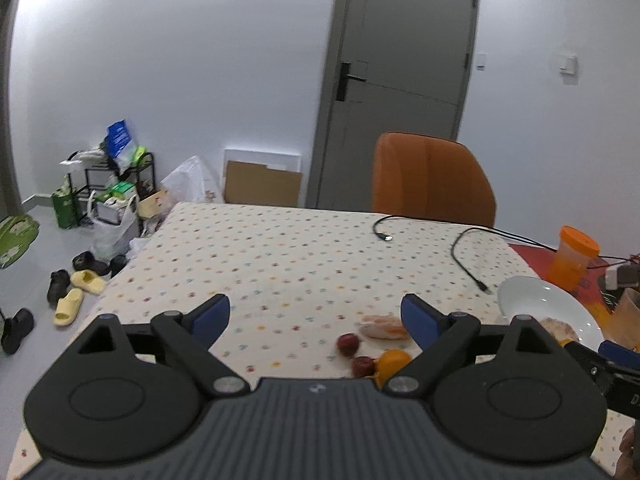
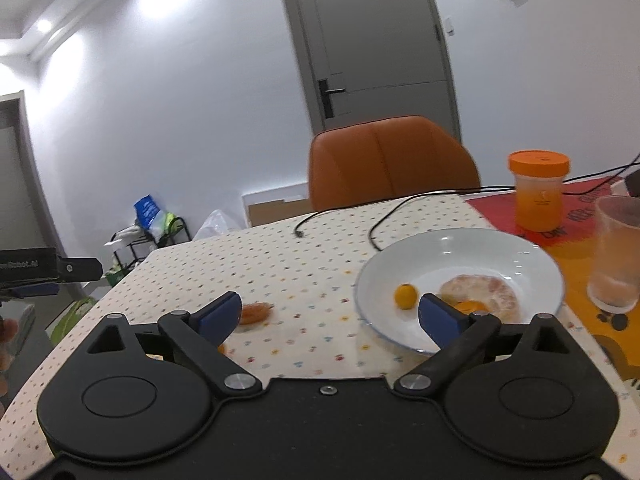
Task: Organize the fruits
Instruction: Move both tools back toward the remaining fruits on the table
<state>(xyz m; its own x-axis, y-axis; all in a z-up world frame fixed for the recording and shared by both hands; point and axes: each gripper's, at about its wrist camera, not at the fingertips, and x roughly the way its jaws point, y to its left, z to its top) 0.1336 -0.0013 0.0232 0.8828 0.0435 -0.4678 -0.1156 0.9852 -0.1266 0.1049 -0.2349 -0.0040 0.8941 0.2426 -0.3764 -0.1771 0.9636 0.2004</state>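
Hovering over the bench (image 1: pixel 280 248), the left hand-held gripper (image 1: pixel 316 318) is showing its jaws wide apart with nothing between them. Two red fruits (image 1: pixel 348 345) and an orange one (image 1: pixel 394 362) are lying on the dotted cloth at about 4 o'clock from its centre, with a wrapped piece (image 1: pixel 383 327) just beyond them, beside the right finger. A plate (image 1: pixel 532 292) is sitting further out at 3 o'clock.

The right hand-held gripper (image 2: pixel 330 316) is likewise standing with jaws spread and empty. In its view, the plate (image 2: pixel 480 248) is lying at 2 o'clock, carrying a small orange fruit (image 2: pixel 405 296), a peeled pale fruit (image 2: pixel 486 294) and an orange piece (image 2: pixel 472 306) partly hidden behind the right finger. One orange item (image 2: pixel 256 313) is resting on the cloth at 9 o'clock, touching the left fingertip's outline. A jar (image 2: pixel 538 194) and a cup (image 2: pixel 618 252) are standing past the plate.
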